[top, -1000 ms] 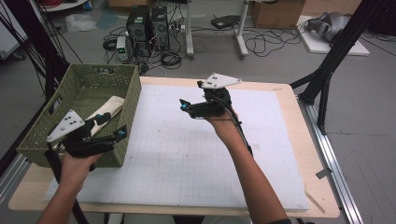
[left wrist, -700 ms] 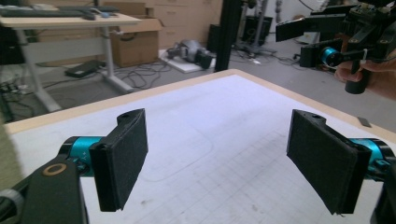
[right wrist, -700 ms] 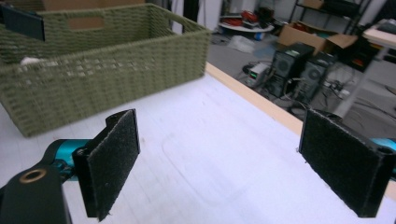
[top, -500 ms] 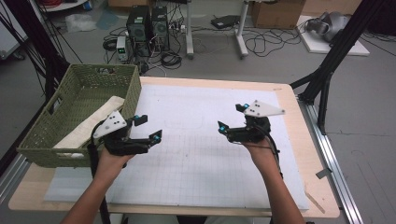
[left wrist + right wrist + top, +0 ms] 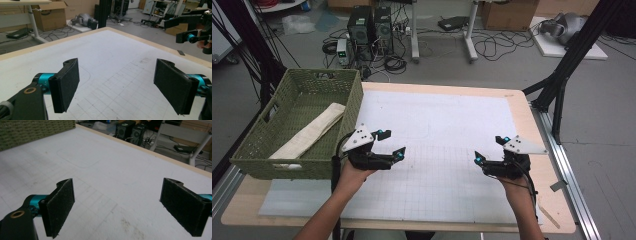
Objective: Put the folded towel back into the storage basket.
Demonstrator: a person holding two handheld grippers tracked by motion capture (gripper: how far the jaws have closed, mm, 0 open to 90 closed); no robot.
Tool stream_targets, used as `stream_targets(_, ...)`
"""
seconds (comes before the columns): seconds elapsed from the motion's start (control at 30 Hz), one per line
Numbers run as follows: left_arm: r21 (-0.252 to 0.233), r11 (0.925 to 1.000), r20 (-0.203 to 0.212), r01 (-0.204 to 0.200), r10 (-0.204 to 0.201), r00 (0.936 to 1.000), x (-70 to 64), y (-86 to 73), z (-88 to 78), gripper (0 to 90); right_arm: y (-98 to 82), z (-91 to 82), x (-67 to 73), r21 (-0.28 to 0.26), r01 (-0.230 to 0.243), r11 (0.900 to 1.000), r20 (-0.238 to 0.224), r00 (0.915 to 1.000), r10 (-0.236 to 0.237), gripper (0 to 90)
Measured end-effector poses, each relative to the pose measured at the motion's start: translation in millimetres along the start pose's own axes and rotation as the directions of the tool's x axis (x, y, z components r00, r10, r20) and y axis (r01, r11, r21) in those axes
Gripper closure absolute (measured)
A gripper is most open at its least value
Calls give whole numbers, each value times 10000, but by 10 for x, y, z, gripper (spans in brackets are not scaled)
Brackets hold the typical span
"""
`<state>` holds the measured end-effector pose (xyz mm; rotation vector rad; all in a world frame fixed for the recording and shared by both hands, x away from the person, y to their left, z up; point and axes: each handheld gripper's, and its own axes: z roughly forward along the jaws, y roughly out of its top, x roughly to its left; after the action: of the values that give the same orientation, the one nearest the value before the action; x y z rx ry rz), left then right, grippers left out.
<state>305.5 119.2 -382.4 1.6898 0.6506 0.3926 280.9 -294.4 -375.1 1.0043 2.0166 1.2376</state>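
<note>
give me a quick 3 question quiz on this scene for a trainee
1. True or false: the folded cloth lies inside the green basket.
2. Multiple choice: how do the fingers of the left gripper stand? A) shut on the cloth B) open with nothing between them C) shut on the basket rim
3. Fill in: the right gripper is held over the white ______ on the table, with its fingers open.

Key:
1. True. The cloth lies lengthwise on the basket floor.
2. B. The left gripper view shows both pads wide apart with only the mat behind them.
3. Mat. The right gripper view shows its gridded surface between the open pads.
</note>
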Motion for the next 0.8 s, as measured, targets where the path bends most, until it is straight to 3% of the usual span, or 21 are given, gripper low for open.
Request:
stream_targets(0.13,61,9999,47,-129,129,9999,-1,-91,55,211,-151,-46,-34,121,-258,9996,86,9996,257,117)
stream_targets(0.2,418,9991,3,-107,107,9999,-8,-108,76,210,-222,-59,-42,138,-347,9993,144,9993,345,117)
stream_targets(0.27,126,9999,-25,32,-32,10000,-30,-137,70,210,-271,-65,-46,237,-460,9987,183,9988,456,117)
stream_targets(0.43,343,9994,-32,-95,96,9999,-64,-219,82,210,-286,-90,-24,186,-484,9987,228,9986,480,117)
stream_targets(0.8,250,9997,-161,5,-1,9999,-65,-332,43,217,-312,-54,-5,382,-345,9987,253,9991,336,117)
